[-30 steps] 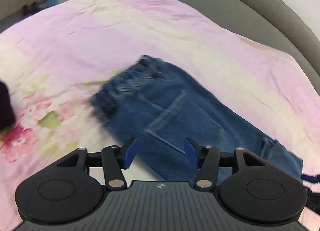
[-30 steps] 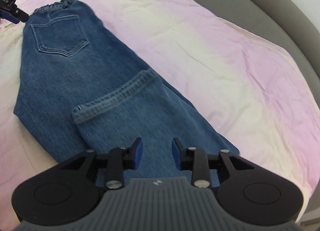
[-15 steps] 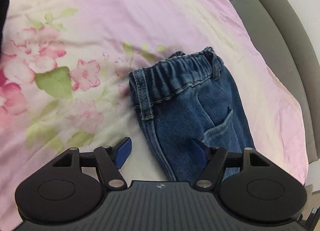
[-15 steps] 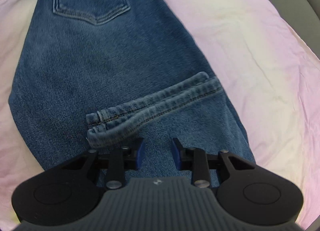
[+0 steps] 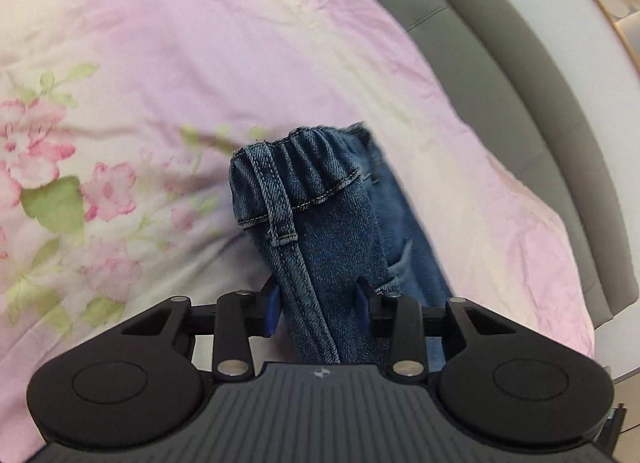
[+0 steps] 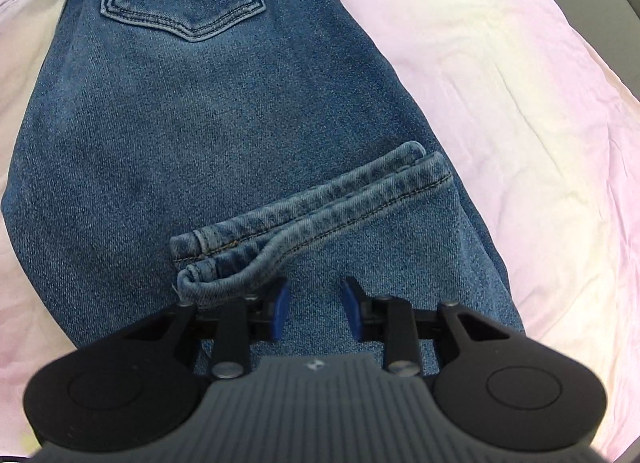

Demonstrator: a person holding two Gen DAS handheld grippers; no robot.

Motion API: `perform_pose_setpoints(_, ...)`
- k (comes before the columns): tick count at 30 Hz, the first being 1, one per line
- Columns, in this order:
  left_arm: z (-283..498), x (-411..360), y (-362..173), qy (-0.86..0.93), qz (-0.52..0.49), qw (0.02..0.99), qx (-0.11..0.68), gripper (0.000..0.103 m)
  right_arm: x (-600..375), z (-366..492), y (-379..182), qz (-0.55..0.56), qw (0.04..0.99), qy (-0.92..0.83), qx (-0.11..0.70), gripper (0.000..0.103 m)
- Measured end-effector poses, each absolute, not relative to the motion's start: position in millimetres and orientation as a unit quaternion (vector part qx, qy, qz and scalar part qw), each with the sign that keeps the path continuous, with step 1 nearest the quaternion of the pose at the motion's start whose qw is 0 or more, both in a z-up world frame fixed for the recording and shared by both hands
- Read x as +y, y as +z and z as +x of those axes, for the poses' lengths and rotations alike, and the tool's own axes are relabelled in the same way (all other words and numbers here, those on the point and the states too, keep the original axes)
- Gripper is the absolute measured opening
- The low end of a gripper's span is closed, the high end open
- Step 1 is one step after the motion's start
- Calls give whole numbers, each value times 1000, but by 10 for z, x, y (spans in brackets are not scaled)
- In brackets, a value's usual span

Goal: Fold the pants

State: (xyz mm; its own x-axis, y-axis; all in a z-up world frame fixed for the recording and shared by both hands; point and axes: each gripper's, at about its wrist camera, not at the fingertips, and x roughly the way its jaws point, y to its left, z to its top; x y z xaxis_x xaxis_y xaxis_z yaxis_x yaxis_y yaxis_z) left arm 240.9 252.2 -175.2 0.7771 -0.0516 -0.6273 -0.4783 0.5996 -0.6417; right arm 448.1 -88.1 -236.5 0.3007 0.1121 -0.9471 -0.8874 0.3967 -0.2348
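Blue denim pants (image 6: 192, 135) lie on the bed, folded so the leg hems (image 6: 320, 215) rest across the seat below the back pocket. My left gripper (image 5: 318, 309) is shut on the side edge of the pants (image 5: 320, 231) near the elastic waistband, and the cloth bunches up between the blue pads. My right gripper (image 6: 316, 307) is open and empty just above the denim, close to the leg hems.
A pink bedsheet (image 5: 200, 43) with a flower print at the left covers the bed. A grey padded headboard (image 5: 520, 83) curves along the right side. The sheet also shows right of the pants in the right wrist view (image 6: 500, 63).
My left gripper moved in over the waistband side and closed on the denim. My right gripper came lower and closer to the leg hems, still open.
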Motion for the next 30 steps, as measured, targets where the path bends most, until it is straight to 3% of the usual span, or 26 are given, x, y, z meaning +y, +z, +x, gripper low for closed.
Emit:
perform_pose_setpoints(4,2421,2275,-1339,98,-396,870,276,36,-891,4403,-2367,-415,700,354,461,27)
perform_pose_setpoints(8,2521,1855,-914,64,-329,906,259,34,-960,4297,-2226,-396,718,355,450,20)
perform_pose_setpoints(15,2701,638,-557,-28,-171,952,251,25,-1414,4151,-1809,-331,774,342,418,21)
perform_pose_setpoints(16,2729,461,-550,-45,-152,954,255,23,-1513,4135,-1756,-323,779,337,419,21)
perform_pose_setpoints(17,2755,291,-553,-62,-137,954,261,15,-1612,4120,-1722,-315,784,330,421,21)
perform_pose_setpoints(23,2996,-624,-896,-128,-55,936,323,15,-2314,3934,-1656,-262,807,294,441,21)
perform_pose_setpoints(24,3030,-721,-974,-141,-56,929,336,1,-2406,3899,-1668,-256,808,290,444,21)
perform_pose_setpoints(30,3109,-1172,-1369,-184,-51,892,410,0,-2879,3698,-1752,-211,816,272,465,25)
